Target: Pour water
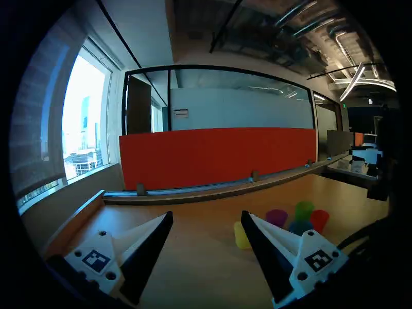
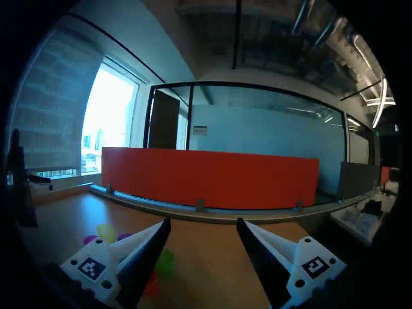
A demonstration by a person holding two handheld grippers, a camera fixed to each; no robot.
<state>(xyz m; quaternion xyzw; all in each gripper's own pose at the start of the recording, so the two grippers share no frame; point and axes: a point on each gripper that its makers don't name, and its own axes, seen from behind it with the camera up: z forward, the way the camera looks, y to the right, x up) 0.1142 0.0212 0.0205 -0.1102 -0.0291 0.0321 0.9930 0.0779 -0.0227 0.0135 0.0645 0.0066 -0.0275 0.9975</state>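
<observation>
Five small translucent plastic cups [image 1: 276, 217], yellow, purple, green, blue and red, stand clustered on the smooth wooden desk [image 1: 206, 268], just beyond the left gripper [image 1: 206, 215]. It and the right gripper [image 2: 203, 221] gape, their tapered fingers grasping nothing.

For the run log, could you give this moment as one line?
left gripper: open | right gripper: open | coloured cups: grouped on desk, untouched
</observation>
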